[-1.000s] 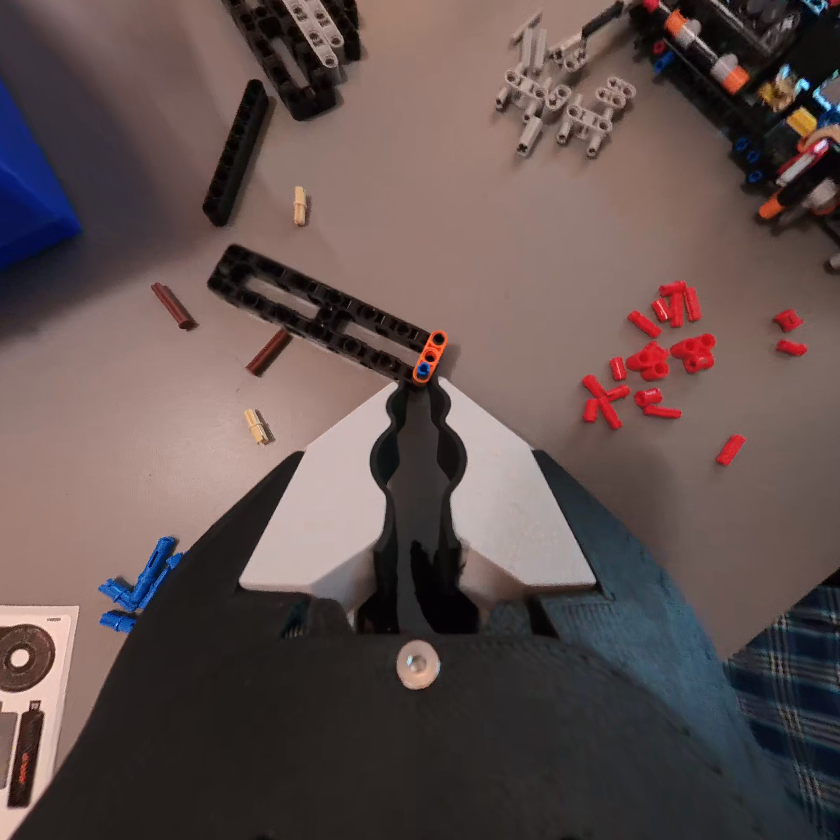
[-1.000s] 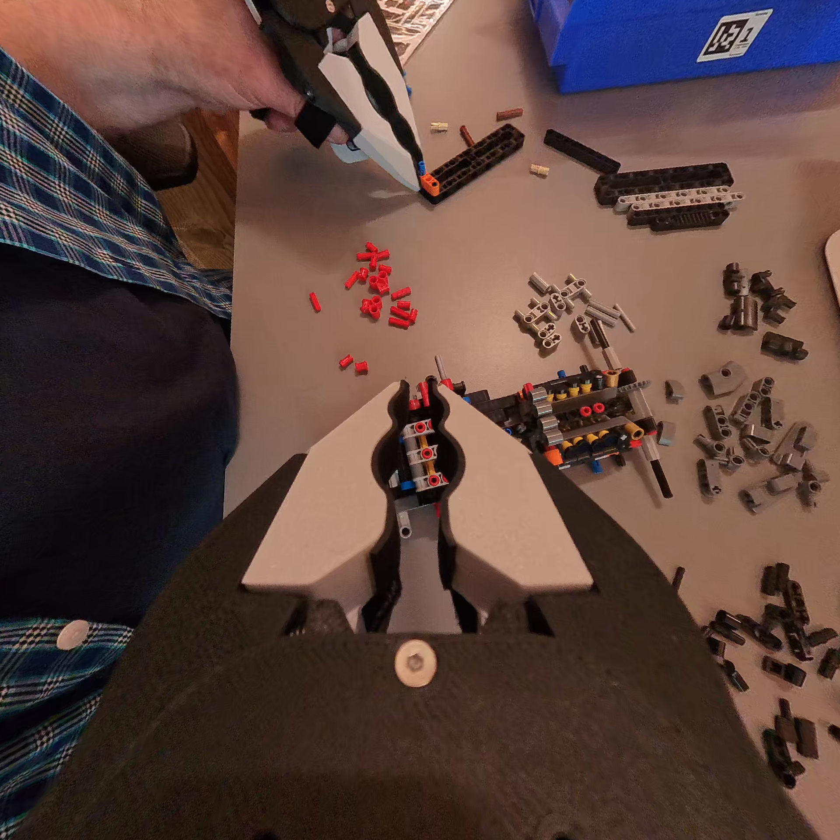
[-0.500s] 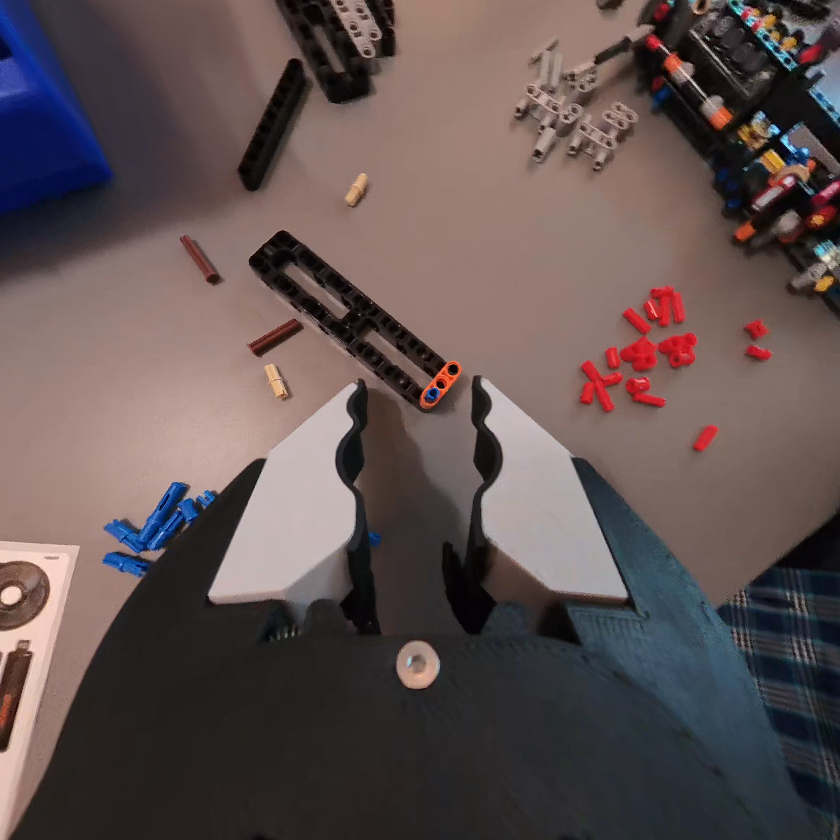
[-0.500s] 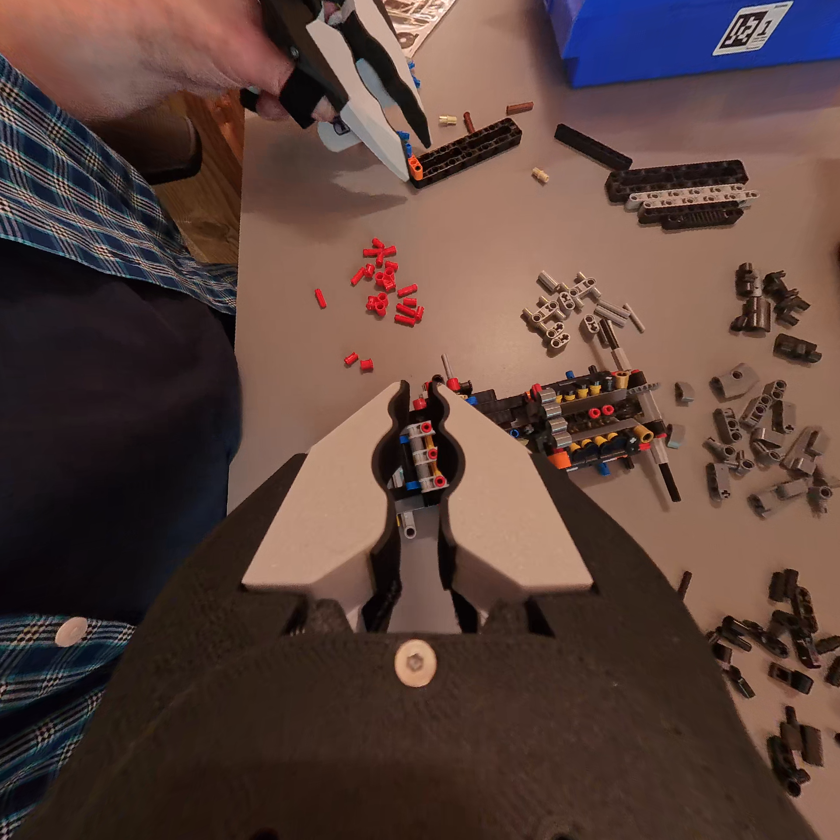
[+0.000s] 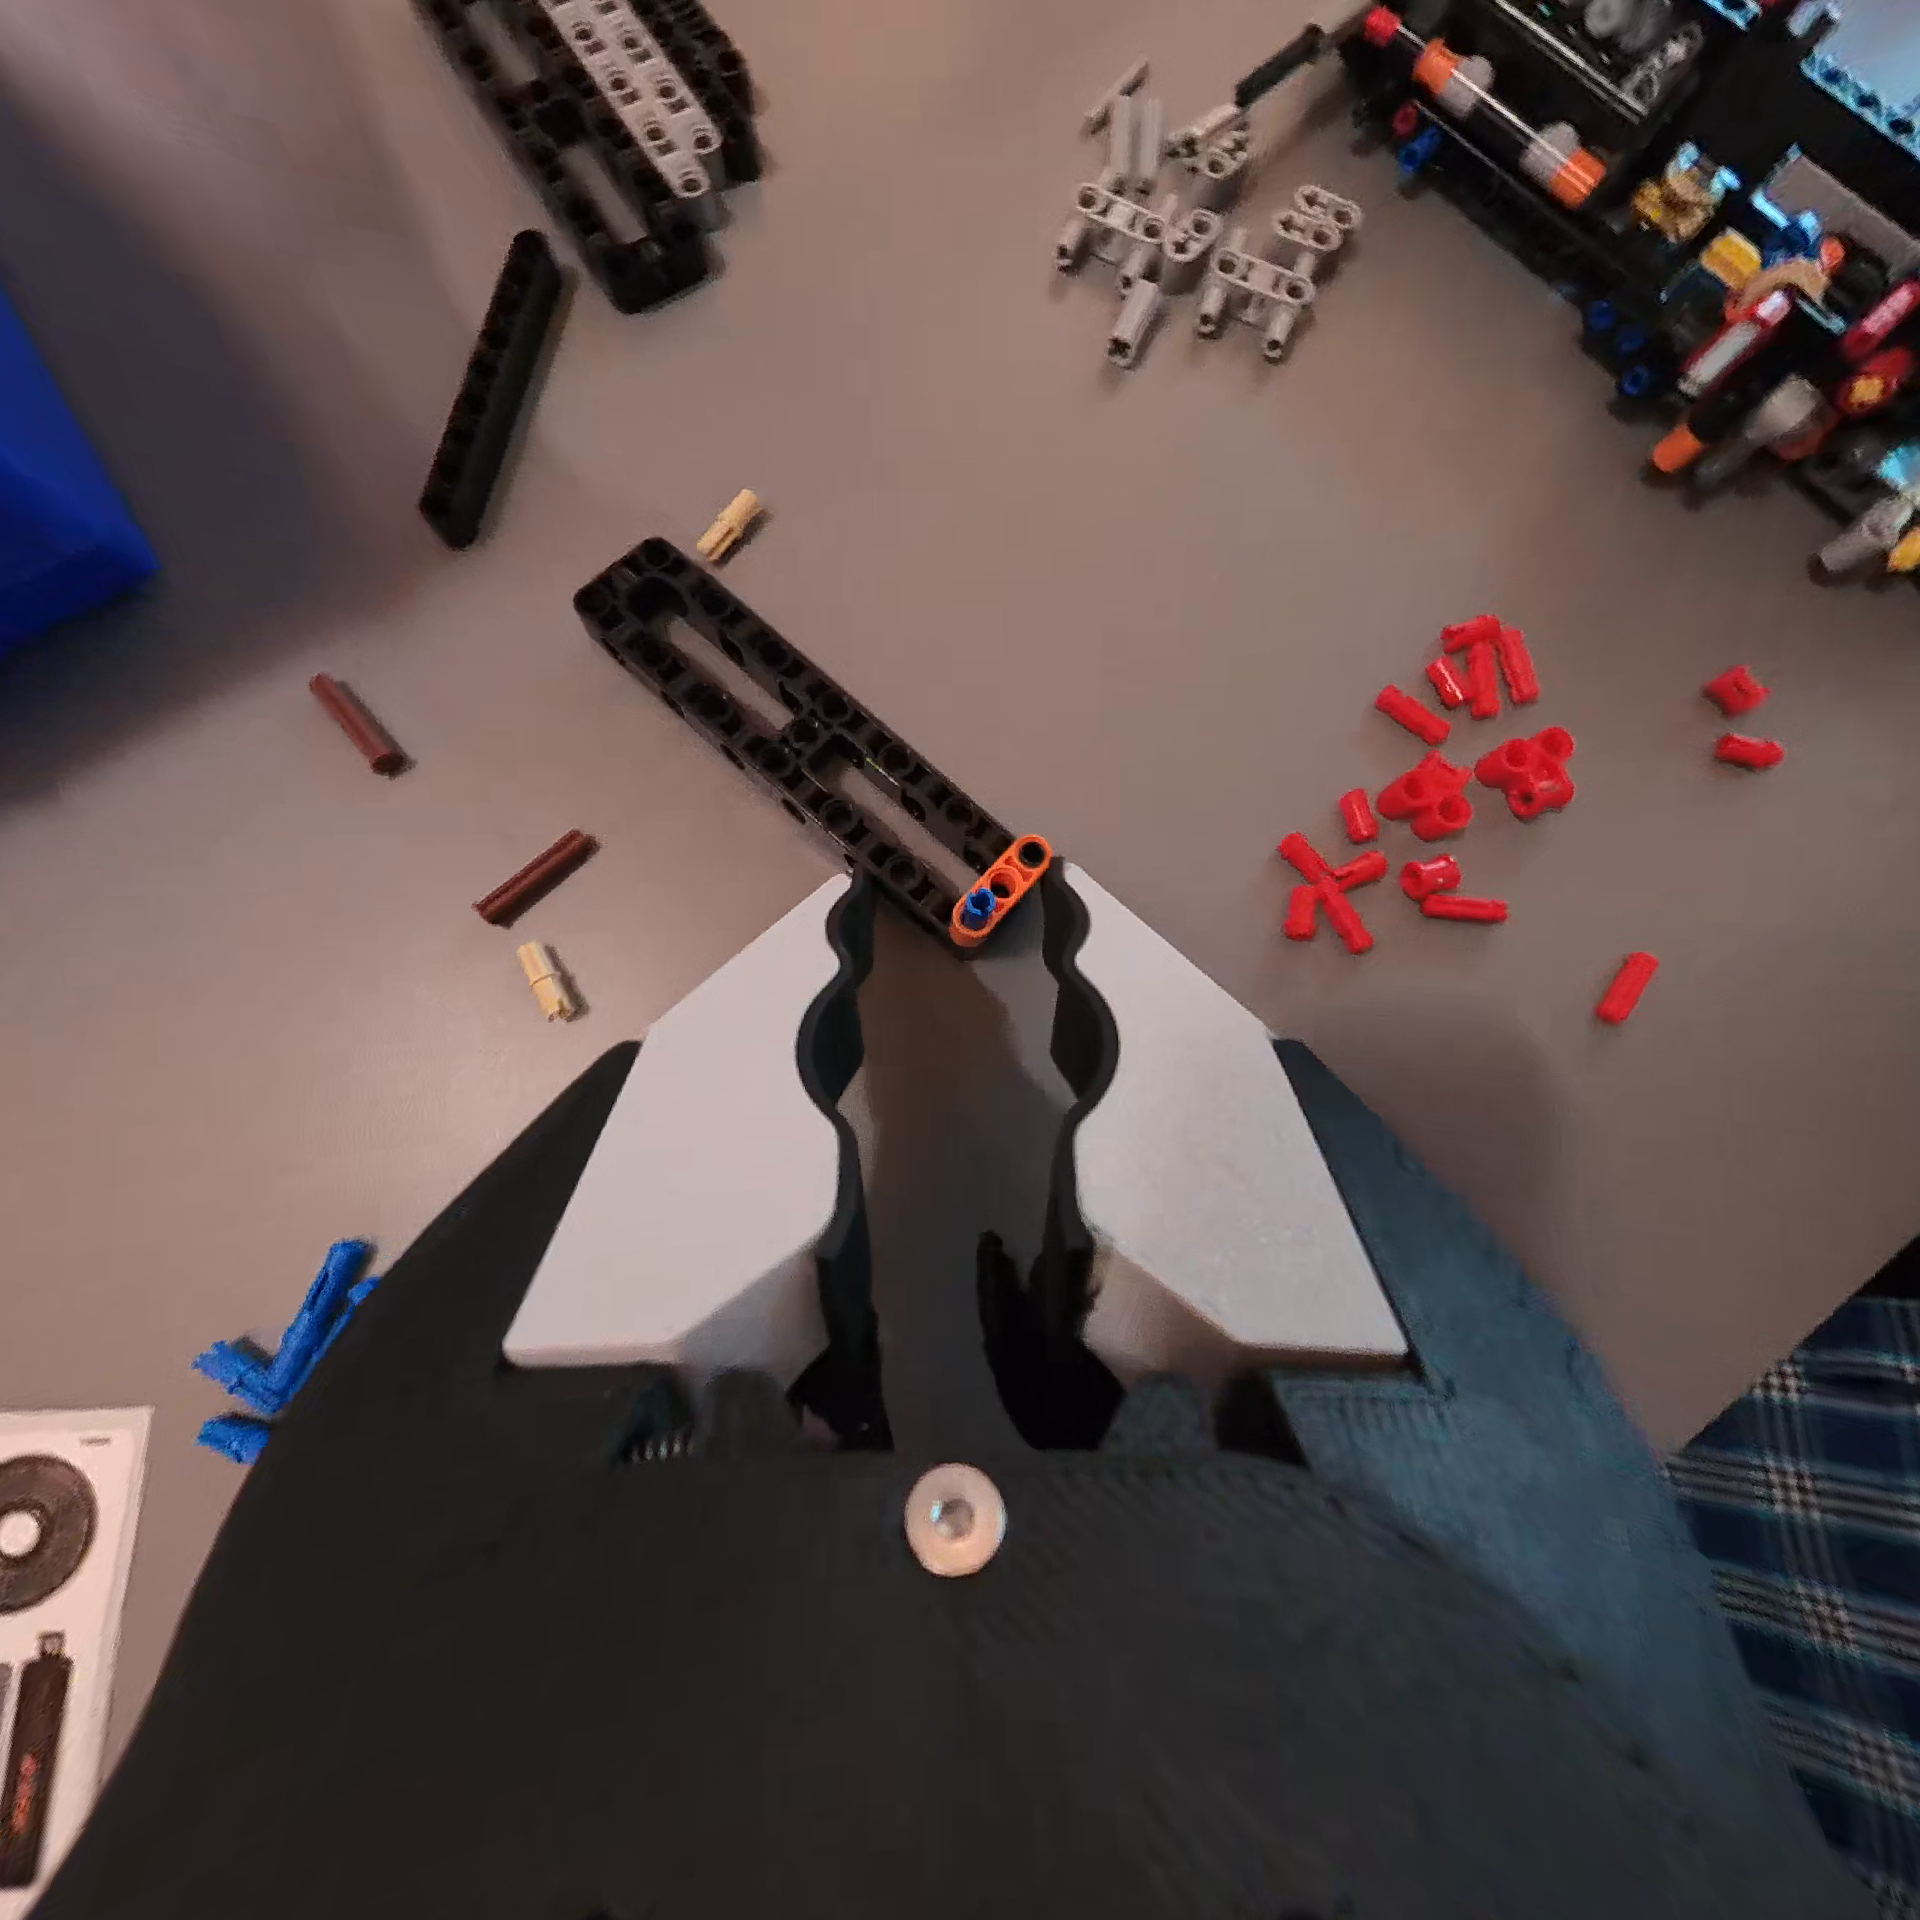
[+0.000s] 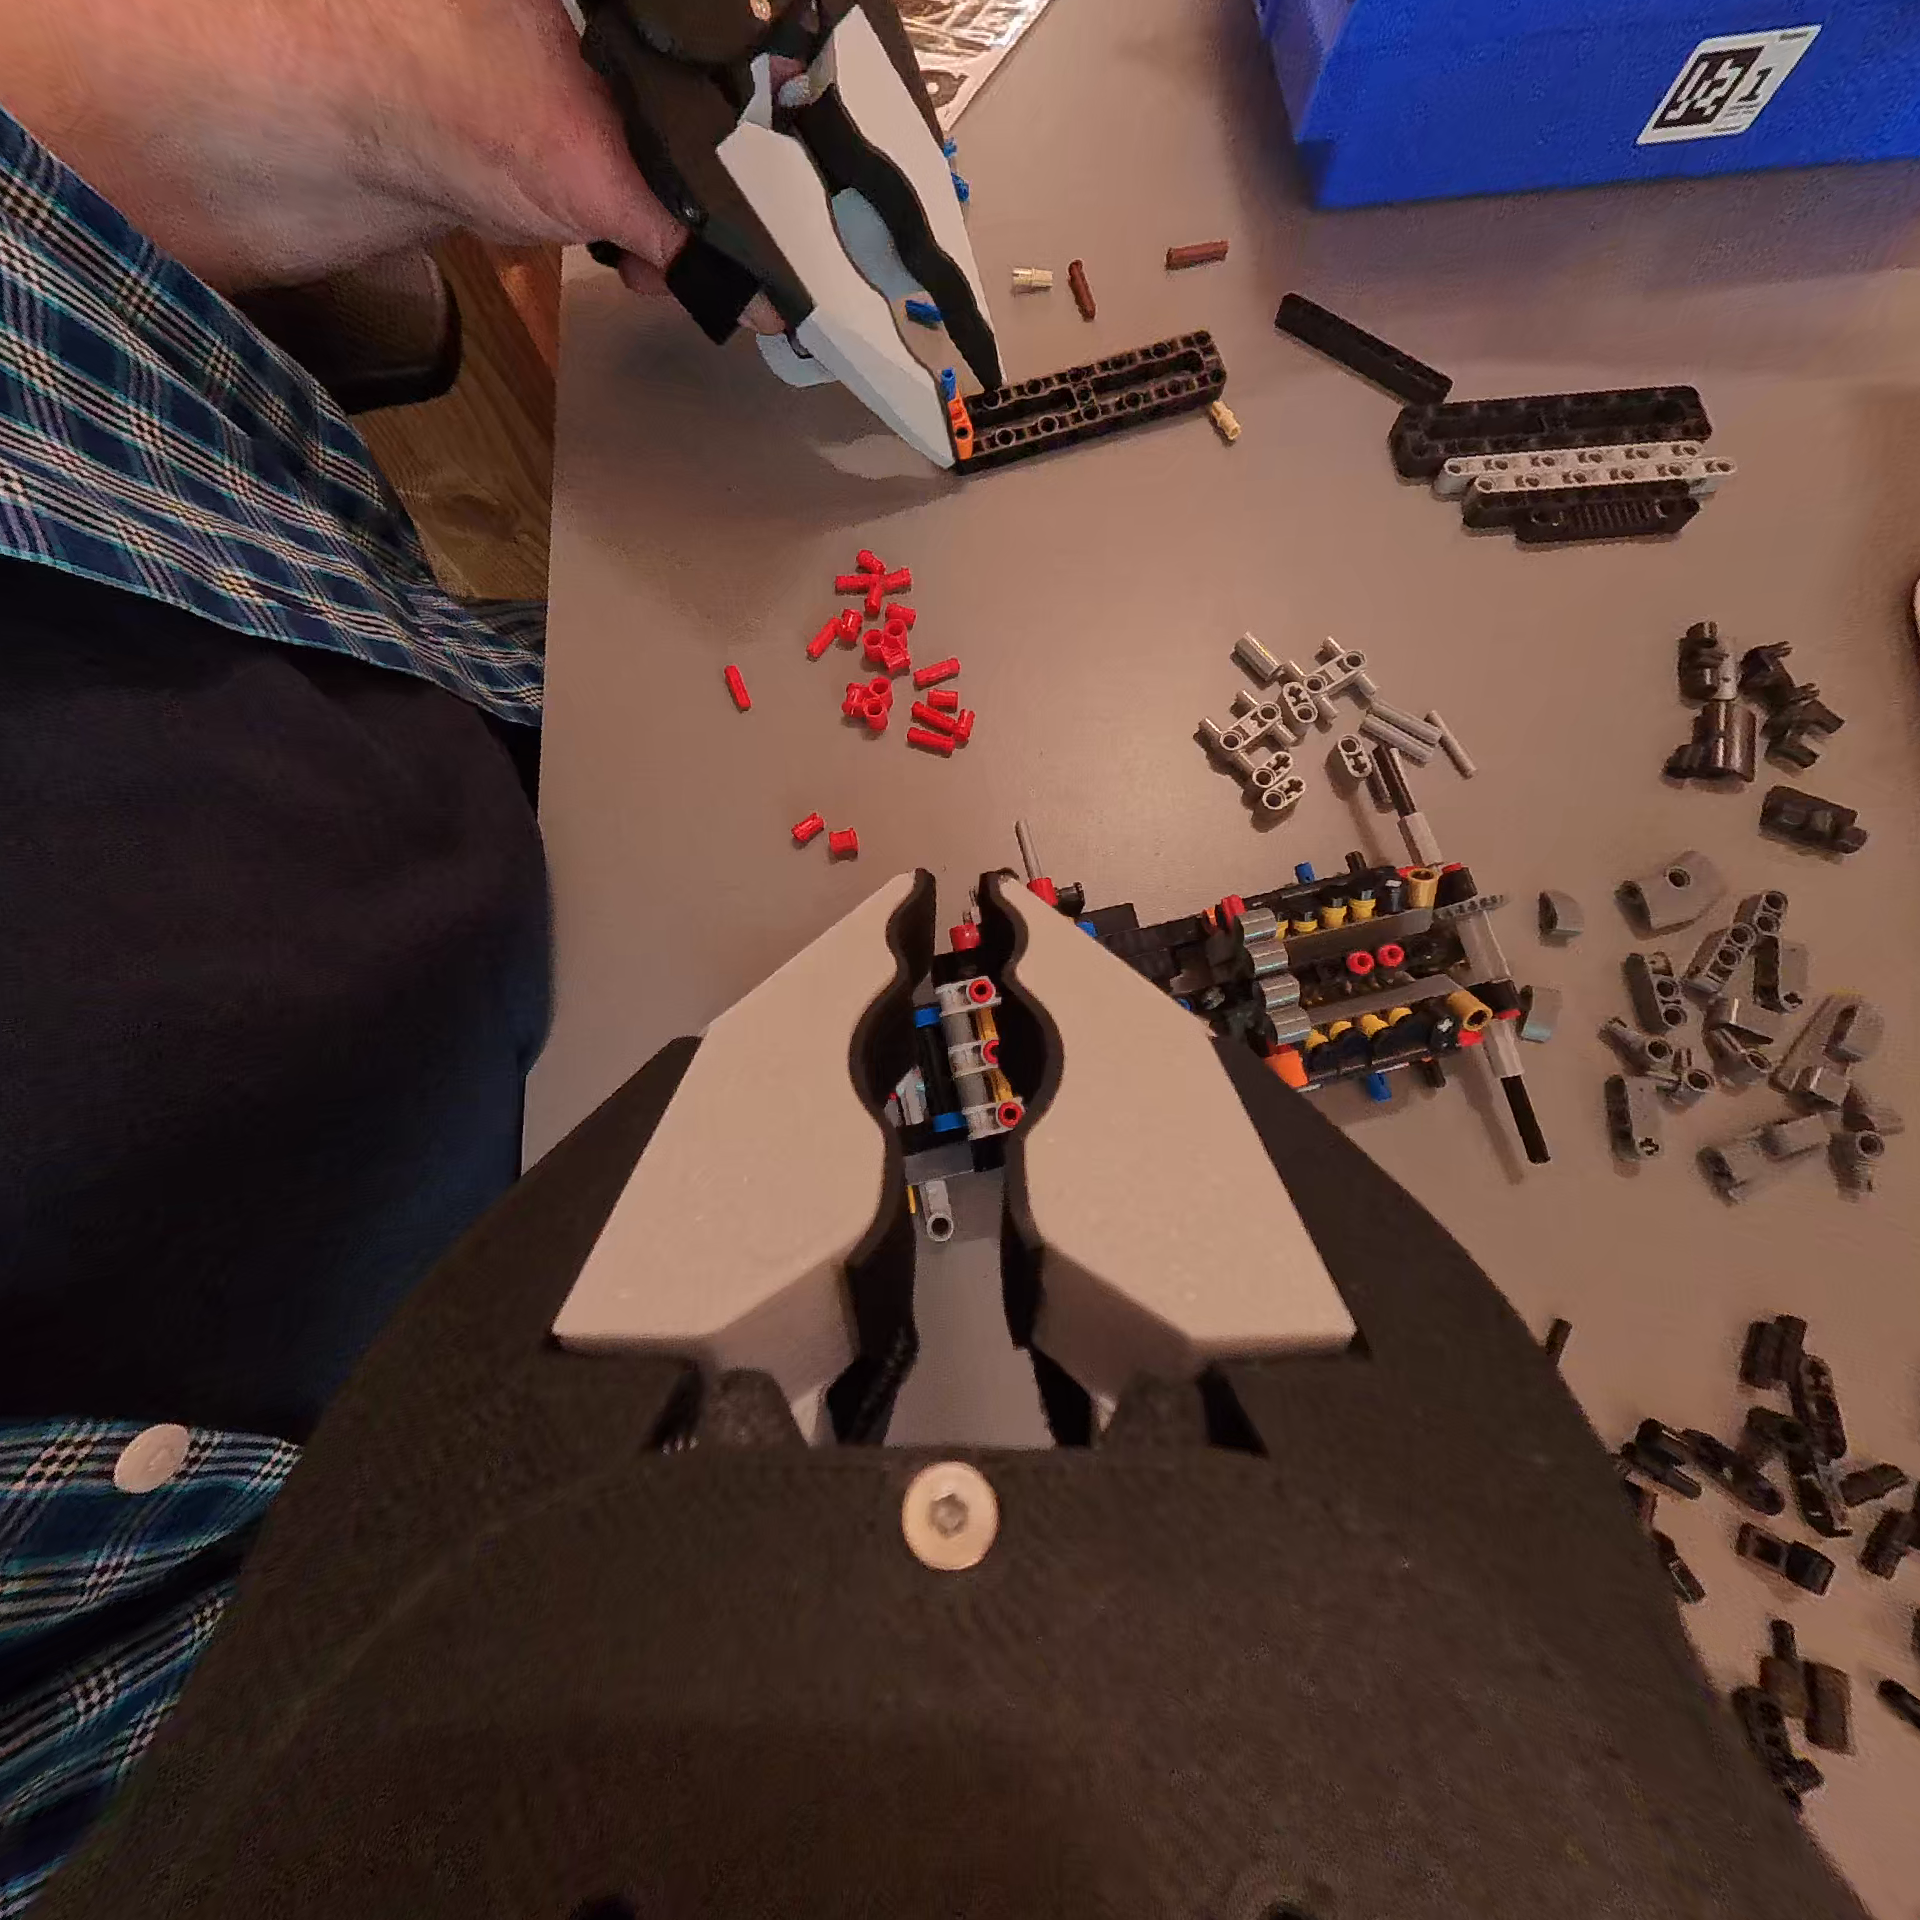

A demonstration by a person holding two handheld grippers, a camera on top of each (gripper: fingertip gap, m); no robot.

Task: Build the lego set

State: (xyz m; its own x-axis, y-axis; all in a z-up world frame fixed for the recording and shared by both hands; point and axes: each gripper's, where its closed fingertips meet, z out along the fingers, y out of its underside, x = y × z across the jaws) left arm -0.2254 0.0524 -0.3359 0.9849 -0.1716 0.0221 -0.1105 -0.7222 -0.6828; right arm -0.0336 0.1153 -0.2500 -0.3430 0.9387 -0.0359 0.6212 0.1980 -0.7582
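A long black frame (image 5: 748,686) lies flat on the grey table, with a short orange beam (image 5: 1003,888) across its near end and a blue pin (image 5: 975,906) in that beam. My left gripper (image 5: 956,888) is open, its fingertips on either side of that end, low over the table. The right wrist view shows the frame (image 6: 1101,390) with the left gripper (image 6: 966,400) at its end. My right gripper (image 6: 956,888) is shut on the near end of the multicoloured lego assembly (image 6: 1340,987), which rests on the table.
Near the left gripper lie red pins (image 5: 1455,790), grey connectors (image 5: 1195,249), a black beam (image 5: 488,384), stacked frames (image 5: 623,135), brown axles (image 5: 535,878), blue pins (image 5: 281,1351) and a sticker sheet (image 5: 52,1558). A blue box (image 6: 1558,94) stands far back. Grey pieces (image 6: 1745,1018) and black pieces (image 6: 1787,1455) lie on the right. My right fingertips sit around 25 cm from my left ones.
The left gripper was shut at the orange beam, opened wide and drew back, and has now narrowed around the frame's end. The right gripper still holds the assembly.
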